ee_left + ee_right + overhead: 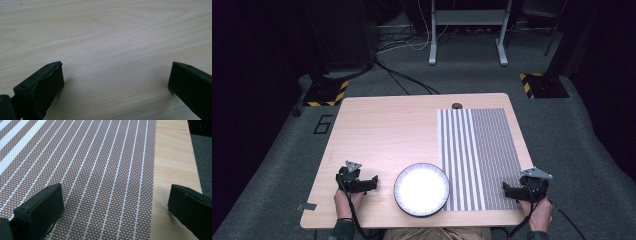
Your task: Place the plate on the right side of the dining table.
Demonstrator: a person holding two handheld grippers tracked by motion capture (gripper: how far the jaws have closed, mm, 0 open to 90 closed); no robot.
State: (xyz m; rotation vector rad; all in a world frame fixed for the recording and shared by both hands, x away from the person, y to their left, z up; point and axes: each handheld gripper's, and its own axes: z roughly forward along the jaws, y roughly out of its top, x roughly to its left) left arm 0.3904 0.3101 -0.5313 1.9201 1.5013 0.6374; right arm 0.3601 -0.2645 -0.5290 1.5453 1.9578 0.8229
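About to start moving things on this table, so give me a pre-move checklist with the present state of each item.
1. Left gripper open with nothing between its jaws: ok; the left gripper view has bare wood between them.
2. Right gripper open and holding nothing: ok; its jaws stand wide over the striped placemat.
3. Plate free of both grippers: ok; it sits between them, touched by neither.
4. Plate fully on the table: ok, though it lies close to the near edge.
5. Placemat lying flat: ok; no curl or fold shows.
6. Plate overlapping the placemat's left edge: cannot tell; their edges meet closely.
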